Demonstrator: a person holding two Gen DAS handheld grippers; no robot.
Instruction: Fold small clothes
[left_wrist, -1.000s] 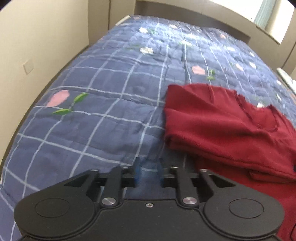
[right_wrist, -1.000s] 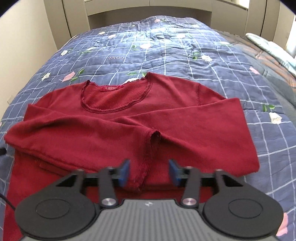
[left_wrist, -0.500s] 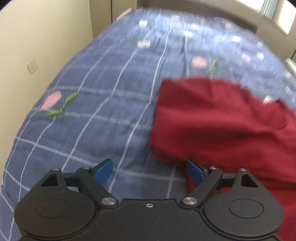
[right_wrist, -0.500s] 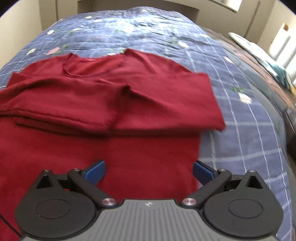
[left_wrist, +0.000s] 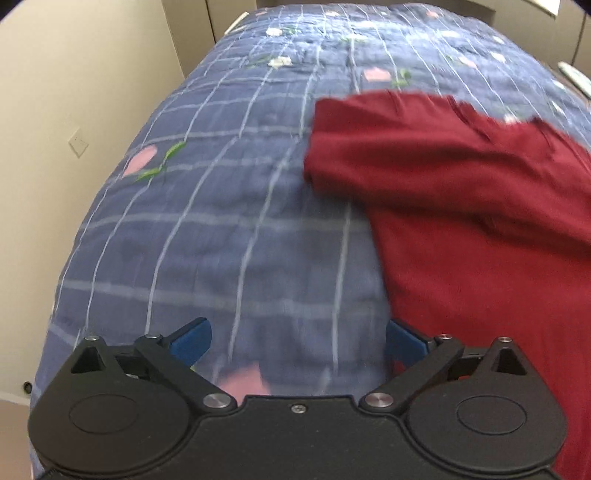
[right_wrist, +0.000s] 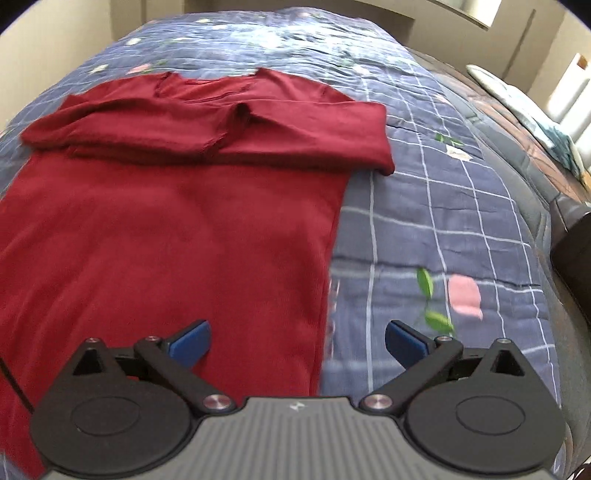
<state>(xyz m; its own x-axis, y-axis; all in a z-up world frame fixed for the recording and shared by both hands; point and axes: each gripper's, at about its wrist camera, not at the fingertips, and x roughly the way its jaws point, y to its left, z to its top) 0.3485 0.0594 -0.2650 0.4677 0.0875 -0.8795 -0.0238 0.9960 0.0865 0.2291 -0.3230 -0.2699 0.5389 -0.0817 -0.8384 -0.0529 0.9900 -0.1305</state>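
Blue checked quilt (right_wrist: 461, 206) covers the bed, and on it the red sweater (right_wrist: 166, 229) is laid flat near the bed's near edge, both sleeves already folded across the chest. Nothing is held: the left gripper (left_wrist: 298, 341), its jaws opening, is hung over bare quilt just beside the sweater's side edge, while the right gripper (right_wrist: 297, 341) is spread wide astride the opposite side edge. For a clean fold, the two hem corners are best pinched together at matching spots and lifted evenly toward the neckline.

I am working in a home bedroom — a bed (right_wrist: 461, 206) under a blue checked floral quilt (left_wrist: 229, 229), cream walls (left_wrist: 74, 92), a wall socket (left_wrist: 78, 144).
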